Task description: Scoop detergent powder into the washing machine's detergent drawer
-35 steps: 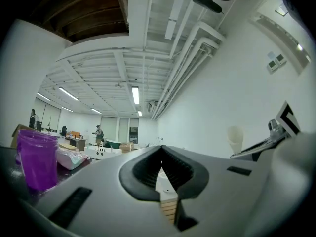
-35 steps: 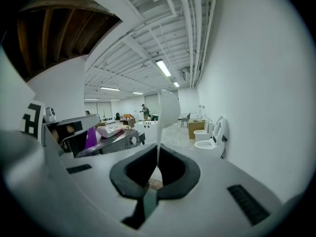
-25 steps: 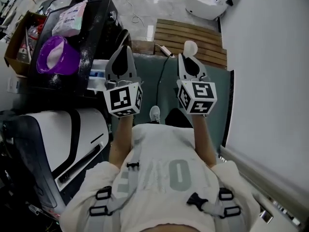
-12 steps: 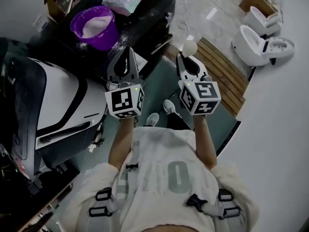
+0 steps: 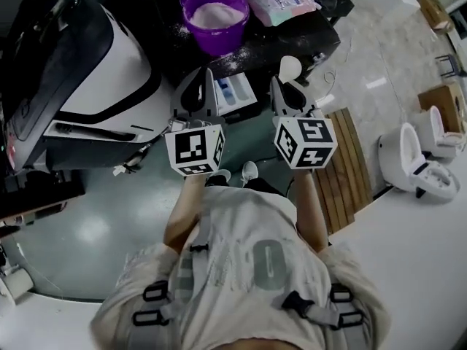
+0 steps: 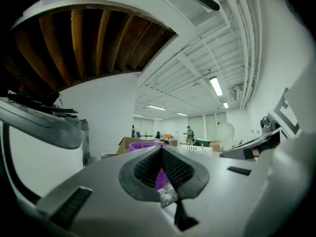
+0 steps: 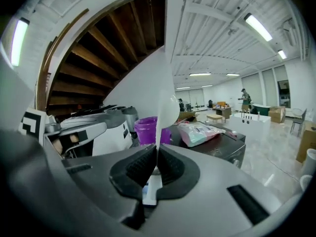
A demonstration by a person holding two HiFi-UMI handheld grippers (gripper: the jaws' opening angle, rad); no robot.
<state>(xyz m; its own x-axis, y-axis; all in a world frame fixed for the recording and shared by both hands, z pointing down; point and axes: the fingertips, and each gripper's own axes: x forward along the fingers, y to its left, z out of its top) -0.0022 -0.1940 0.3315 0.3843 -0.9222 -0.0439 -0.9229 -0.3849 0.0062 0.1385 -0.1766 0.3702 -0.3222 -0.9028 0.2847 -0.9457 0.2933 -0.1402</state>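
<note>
The open detergent drawer (image 5: pixel 235 93), white with blue compartments, juts out from a black washing machine (image 5: pixel 292 42). On top of that machine stand a purple bucket (image 5: pixel 215 17) of white powder and a pink-and-blue detergent bag (image 5: pixel 279 2). My right gripper (image 5: pixel 287 84) is shut on a white scoop (image 5: pixel 290 66), held upright just right of the drawer. The right gripper view has the scoop (image 7: pixel 167 111) rising from the right gripper (image 7: pixel 157 154), with the bucket (image 7: pixel 147 130) and bag (image 7: pixel 200 131) beyond. My left gripper (image 5: pixel 198 80) is shut and empty at the drawer's left. The left gripper (image 6: pixel 160 154) points toward the bucket (image 6: pixel 143 145).
A white-and-black machine (image 5: pixel 109 71) fills the left side. A wooden slatted platform (image 5: pixel 344 168) and a white toilet (image 5: pixel 419 155) lie to the right. The floor (image 5: pixel 87 239) below is grey-green. The person's feet (image 5: pixel 248 172) stand under the grippers.
The view has swung round: bucket, bag and black machine moved from upper left to top centre, and the drawer now lies between the grippers. Both grippers keep their hold and pose.
</note>
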